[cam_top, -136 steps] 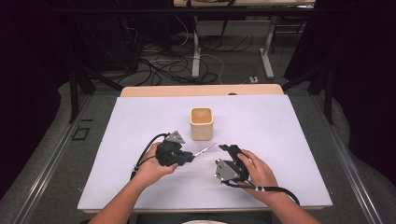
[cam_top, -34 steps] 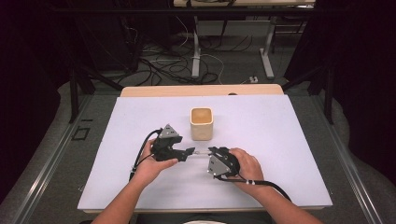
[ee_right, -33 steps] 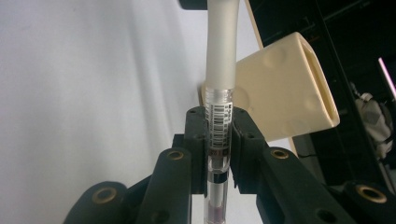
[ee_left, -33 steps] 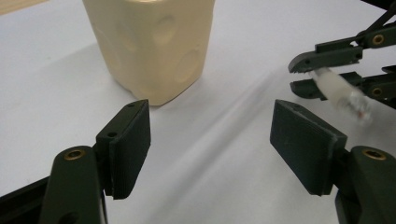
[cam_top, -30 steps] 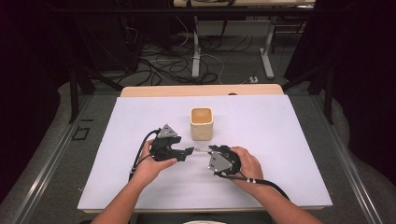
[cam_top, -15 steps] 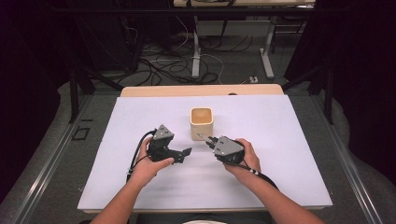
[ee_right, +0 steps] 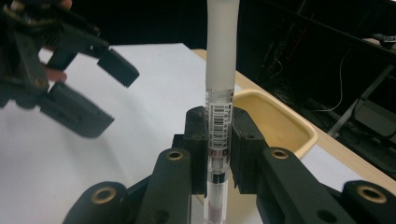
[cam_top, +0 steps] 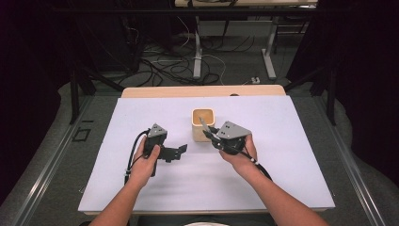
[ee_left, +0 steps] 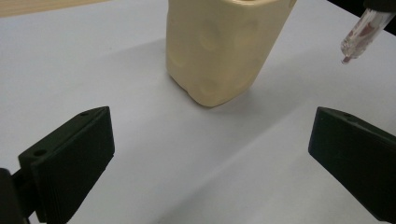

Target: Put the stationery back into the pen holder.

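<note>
We note the table [cam_top: 141, 188] as pale lilac-white, its far edge a strip of light wood; the cup [cam_top: 203, 123] on it is cream-yellow, with faint dimples along its side in the left gripper view; the pen [ee_right: 219, 93] we see as clear-barrelled with a frosted white cap, a white label printed with black barcode lines, and a reddish tint at its tip; the left gripper [cam_top: 178, 151] and right gripper [cam_top: 210, 134] are black, each topped by a grey plate; the floor behind is dark grey.
</note>
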